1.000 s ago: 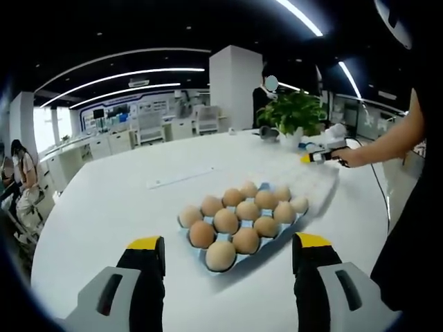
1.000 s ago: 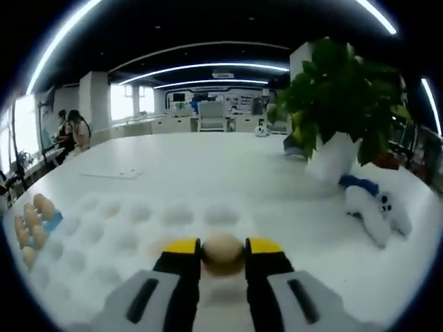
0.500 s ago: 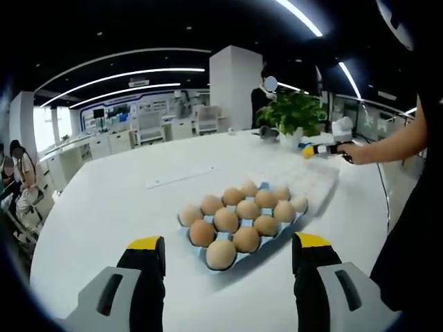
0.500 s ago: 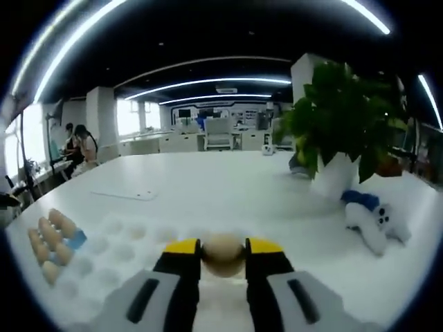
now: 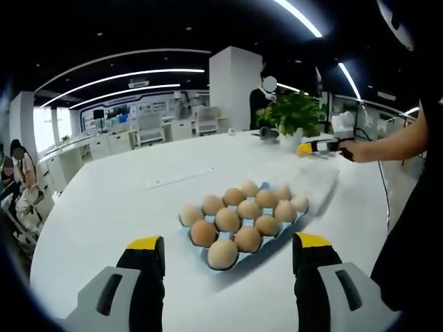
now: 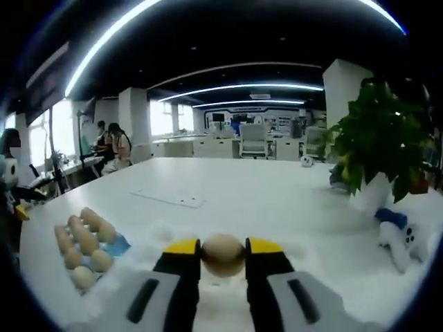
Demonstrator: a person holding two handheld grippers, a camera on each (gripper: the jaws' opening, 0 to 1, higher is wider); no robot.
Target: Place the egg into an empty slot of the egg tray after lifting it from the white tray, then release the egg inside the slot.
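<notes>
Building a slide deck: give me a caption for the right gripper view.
Right gripper holds an egg above the white table, egg tray at left.

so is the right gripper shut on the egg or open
Shut on the egg: in the right gripper view, the right gripper has its yellow-tipped fingers pressed against both sides of it, no gap showing.
</notes>
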